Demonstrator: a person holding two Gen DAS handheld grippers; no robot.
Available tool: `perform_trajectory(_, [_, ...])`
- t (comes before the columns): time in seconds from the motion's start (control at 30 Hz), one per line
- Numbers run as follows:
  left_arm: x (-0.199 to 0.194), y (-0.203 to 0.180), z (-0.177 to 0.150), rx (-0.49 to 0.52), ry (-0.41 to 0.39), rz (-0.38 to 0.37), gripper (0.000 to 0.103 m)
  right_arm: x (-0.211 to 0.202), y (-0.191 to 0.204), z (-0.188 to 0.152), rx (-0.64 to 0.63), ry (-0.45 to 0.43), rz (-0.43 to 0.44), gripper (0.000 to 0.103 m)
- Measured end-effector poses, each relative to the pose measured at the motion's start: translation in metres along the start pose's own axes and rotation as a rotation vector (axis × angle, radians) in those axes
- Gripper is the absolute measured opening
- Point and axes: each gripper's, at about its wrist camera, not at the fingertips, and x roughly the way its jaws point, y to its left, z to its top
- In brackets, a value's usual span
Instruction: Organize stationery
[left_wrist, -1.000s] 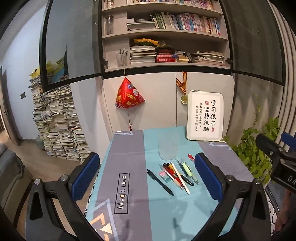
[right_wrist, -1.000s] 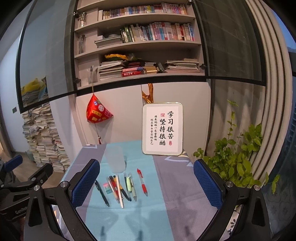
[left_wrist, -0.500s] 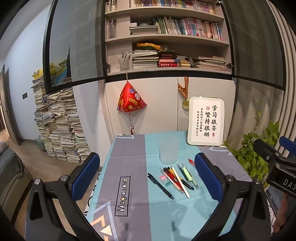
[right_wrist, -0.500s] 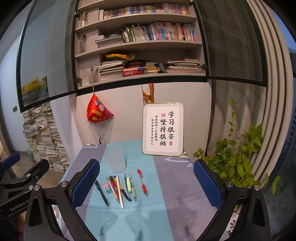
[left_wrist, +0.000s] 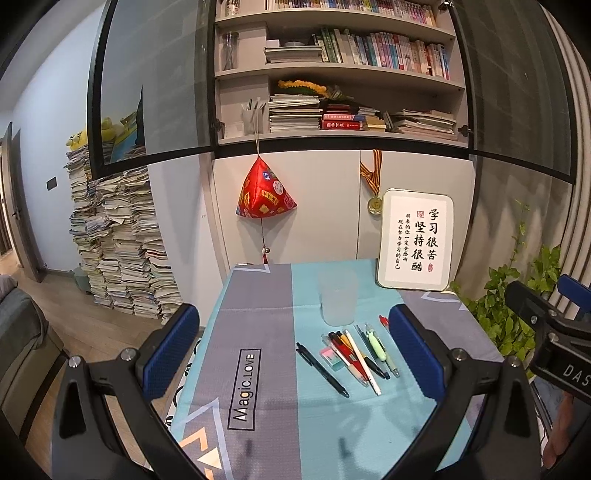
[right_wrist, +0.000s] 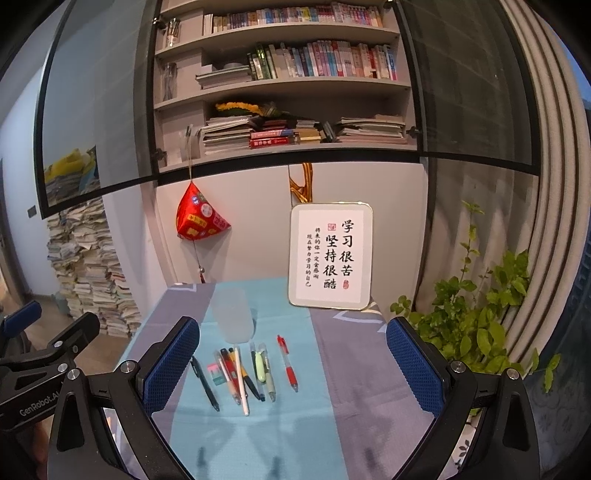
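Observation:
Several pens lie in a row on the teal and grey tablecloth (left_wrist: 258, 332): a black pen (left_wrist: 322, 369) (right_wrist: 205, 383), a white pen (left_wrist: 364, 363) (right_wrist: 242, 380), a green pen (left_wrist: 378, 347) (right_wrist: 260, 365) and a red pen (right_wrist: 288, 363), plus a small pink eraser (left_wrist: 331, 357) (right_wrist: 215, 373). A frosted plastic cup (left_wrist: 338, 297) (right_wrist: 233, 317) stands upright behind them. My left gripper (left_wrist: 291, 350) and right gripper (right_wrist: 293, 363) hover above the table's near side, both open with nothing between the fingers.
A framed calligraphy sign (left_wrist: 415, 243) (right_wrist: 330, 254) leans at the table's back right. A red pyramid ornament (left_wrist: 266, 194) hangs against the cabinet. A leafy plant (right_wrist: 476, 317) grows right of the table; paper stacks (left_wrist: 118, 243) pile up at left.
Both views have tilted slightly upward, so the table and pens sit a little lower in frame. Nothing on the table has moved and both grippers stay open.

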Motion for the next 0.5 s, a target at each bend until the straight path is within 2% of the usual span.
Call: perform_trajectory(0.5, [0.014,-0.003,-0.003,0.002,0.034,-0.003,0.102,0.013,-0.001,0.002,0.001,0.032,0.004,0.101])
